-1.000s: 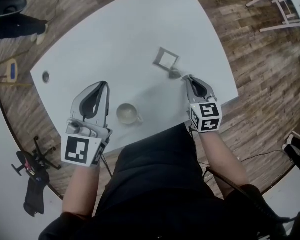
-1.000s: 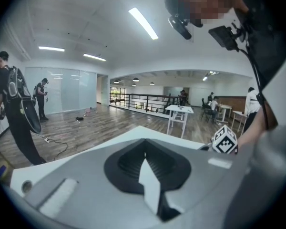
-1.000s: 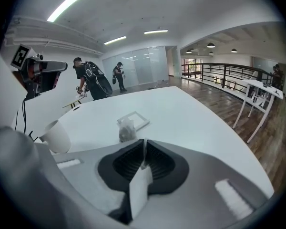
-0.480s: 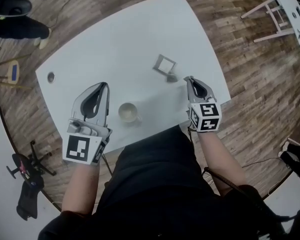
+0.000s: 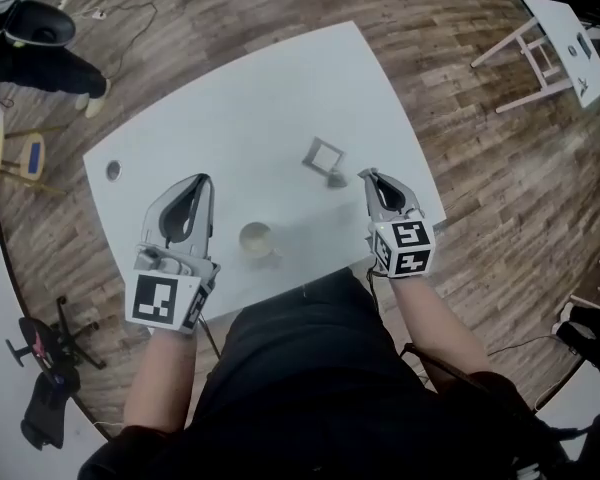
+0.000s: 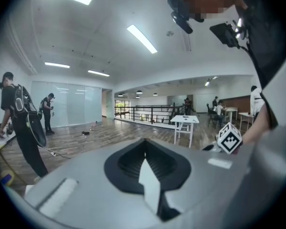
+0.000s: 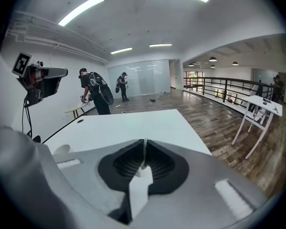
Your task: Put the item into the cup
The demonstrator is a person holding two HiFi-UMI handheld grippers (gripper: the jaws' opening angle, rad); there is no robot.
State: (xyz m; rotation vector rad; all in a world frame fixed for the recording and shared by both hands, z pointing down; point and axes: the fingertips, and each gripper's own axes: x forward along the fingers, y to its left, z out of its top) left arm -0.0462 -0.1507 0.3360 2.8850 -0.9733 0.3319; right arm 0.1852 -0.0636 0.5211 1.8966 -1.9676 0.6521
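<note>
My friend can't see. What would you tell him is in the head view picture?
Looking down, a person holds the left gripper and the right gripper above a white table. A small cup stands on it between them, and a grey square frame with a little dark item beside it sits near the right gripper.

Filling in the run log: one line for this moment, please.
left gripper: shut | right gripper: shut, near item | cup: upright on table | item: on table, outside cup
</note>
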